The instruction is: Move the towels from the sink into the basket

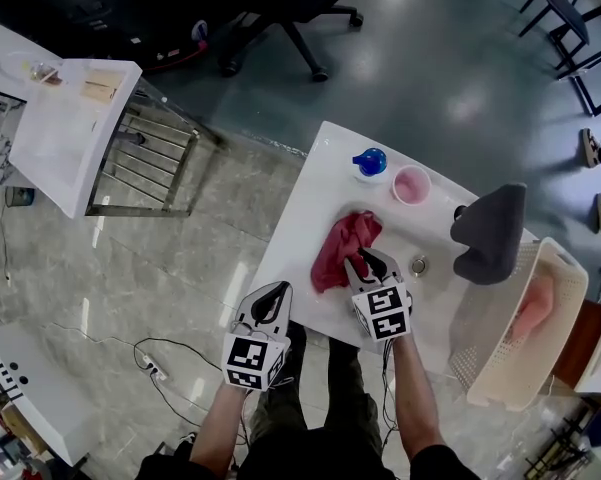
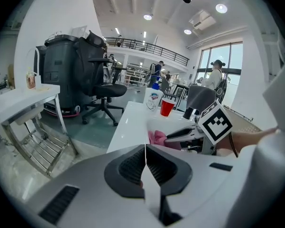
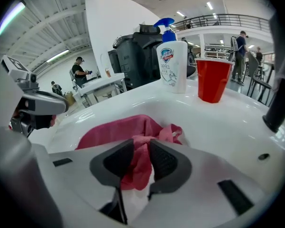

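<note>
A red towel point(image 1: 342, 248) lies crumpled in the white sink point(image 1: 425, 230). My right gripper point(image 1: 365, 261) reaches down onto its near edge. In the right gripper view a bunched fold of the towel point(image 3: 133, 127) fills the gap between the pads, and the right gripper point(image 3: 141, 148) is closed on it. My left gripper point(image 1: 270, 294) hovers off the sink's front left corner, its jaws together with nothing in them point(image 2: 145, 156). The cream basket point(image 1: 565, 273) stands at the sink's right end with a pink towel point(image 1: 535, 308) inside.
A dark grey cloth point(image 1: 492, 230) hangs over the tap between sink and basket. A soap bottle point(image 1: 370, 161) and a red cup point(image 1: 411, 184) stand on the far rim. A white table with a wire rack point(image 1: 75, 128) is to the left, an office chair point(image 1: 300, 23) beyond.
</note>
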The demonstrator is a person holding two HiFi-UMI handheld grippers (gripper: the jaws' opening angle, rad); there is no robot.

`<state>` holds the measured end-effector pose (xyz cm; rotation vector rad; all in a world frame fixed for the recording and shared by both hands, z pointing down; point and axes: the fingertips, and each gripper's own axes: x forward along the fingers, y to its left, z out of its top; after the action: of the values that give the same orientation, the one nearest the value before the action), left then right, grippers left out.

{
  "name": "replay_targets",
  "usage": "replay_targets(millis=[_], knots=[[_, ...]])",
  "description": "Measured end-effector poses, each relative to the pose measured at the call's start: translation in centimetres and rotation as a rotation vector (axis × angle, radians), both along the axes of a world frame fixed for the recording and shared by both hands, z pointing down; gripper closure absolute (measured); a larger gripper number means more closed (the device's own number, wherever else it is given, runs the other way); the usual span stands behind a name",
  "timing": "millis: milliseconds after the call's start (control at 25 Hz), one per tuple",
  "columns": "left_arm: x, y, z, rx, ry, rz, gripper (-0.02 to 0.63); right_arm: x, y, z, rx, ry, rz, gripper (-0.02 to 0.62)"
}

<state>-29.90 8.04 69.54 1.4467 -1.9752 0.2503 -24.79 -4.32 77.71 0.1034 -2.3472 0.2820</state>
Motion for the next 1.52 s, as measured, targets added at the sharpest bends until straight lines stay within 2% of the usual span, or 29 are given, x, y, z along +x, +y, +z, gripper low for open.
replay_targets(millis=[80,240,600,1040,1240,1520], knots=[[0.0,0.0,0.1,-0.003,0.0,0.001,0.594,0.1,-0.1,0.2,-0.003,0.006,0.006,0.496],[-0.1,0.1,0.1,-0.013,-0.006,0.0,0.594,0.2,-0.3,0.4,-0.001,0.008,0.019,0.537],[0.3,-0.4,-2.4,0.017,-0.039,0.026,0.594,0.7,-1.4,-3.3,0.03,-0.067,0.082,0.546],[1.2,-1.8,-10.0,0.112,-0.134,0.09,0.594,2.8,-2.3,-13.4,0.116,-0.217,0.179,0.546],[2.3,-2.7,-14.0,0.172,-0.167,0.125,0.594,4.9,-2.4,-18.8,0.153,-0.29,0.242,0.546],[3.5,-4.5,-19.1,0.257,-0.212,0.181,0.594,8.0,-3.2,-26.3,0.254,-0.378,0.307,0.546]])
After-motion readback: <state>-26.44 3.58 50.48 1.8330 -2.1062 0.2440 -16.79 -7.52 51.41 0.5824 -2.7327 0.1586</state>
